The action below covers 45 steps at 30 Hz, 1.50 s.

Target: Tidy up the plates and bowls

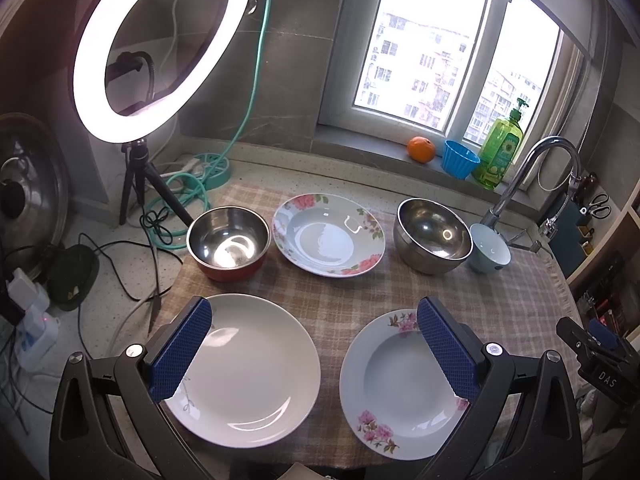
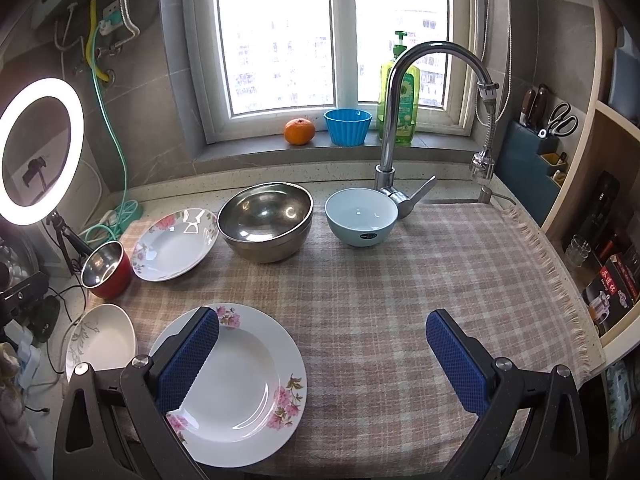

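Observation:
A plain white plate [image 1: 248, 372] and a floral deep plate [image 1: 400, 384] lie side by side at the near edge of the checked cloth [image 1: 344, 292]. Behind them stand a red-sided steel bowl [image 1: 228, 240], a second floral plate [image 1: 328, 236], a large steel bowl [image 1: 432, 236] and a light blue bowl [image 1: 490, 248]. My left gripper [image 1: 314, 312] hangs open above the gap between the two near plates. My right gripper [image 2: 323, 316] is open too, its left finger over the near floral plate [image 2: 240, 384] and its right finger over bare cloth. Neither holds anything.
A lit ring light on a tripod [image 1: 160, 40] and loose cables [image 1: 120, 256] crowd the left counter. The tap [image 2: 400, 120] rises behind the blue bowl. An orange [image 2: 299, 131], a blue cup [image 2: 347, 127] and a soap bottle [image 2: 398, 104] sit on the sill. Shelves [image 2: 608, 280] bound the right side.

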{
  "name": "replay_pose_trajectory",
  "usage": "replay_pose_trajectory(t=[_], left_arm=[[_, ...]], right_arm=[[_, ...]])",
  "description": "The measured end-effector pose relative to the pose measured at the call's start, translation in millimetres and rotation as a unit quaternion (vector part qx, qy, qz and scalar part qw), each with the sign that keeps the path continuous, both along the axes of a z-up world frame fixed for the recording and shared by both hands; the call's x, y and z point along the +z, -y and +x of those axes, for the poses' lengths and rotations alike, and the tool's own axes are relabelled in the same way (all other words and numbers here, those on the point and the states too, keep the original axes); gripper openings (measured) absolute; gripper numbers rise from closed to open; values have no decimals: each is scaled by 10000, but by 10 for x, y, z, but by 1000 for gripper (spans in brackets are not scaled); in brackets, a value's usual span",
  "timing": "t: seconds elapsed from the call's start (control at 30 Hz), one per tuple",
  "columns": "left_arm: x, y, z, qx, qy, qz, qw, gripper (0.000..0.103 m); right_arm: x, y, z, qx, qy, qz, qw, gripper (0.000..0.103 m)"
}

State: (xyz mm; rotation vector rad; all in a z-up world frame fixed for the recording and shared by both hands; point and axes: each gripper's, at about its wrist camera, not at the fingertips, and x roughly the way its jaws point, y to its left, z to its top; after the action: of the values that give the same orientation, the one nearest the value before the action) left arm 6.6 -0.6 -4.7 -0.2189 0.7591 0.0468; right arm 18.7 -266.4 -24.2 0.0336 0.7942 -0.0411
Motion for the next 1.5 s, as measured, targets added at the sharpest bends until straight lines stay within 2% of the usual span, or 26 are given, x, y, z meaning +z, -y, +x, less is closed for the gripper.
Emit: replay_pose_trajectory(t=[0.93, 1.5], left_arm=[[-16, -2, 48, 3, -78, 33, 10000, 102], [-92, -278, 14, 394, -147, 12, 9991, 99]], right_arm=[[-64, 26, 35, -12, -74, -37, 10000, 102], [-201, -5, 161, 290, -152, 71, 9994, 102]])
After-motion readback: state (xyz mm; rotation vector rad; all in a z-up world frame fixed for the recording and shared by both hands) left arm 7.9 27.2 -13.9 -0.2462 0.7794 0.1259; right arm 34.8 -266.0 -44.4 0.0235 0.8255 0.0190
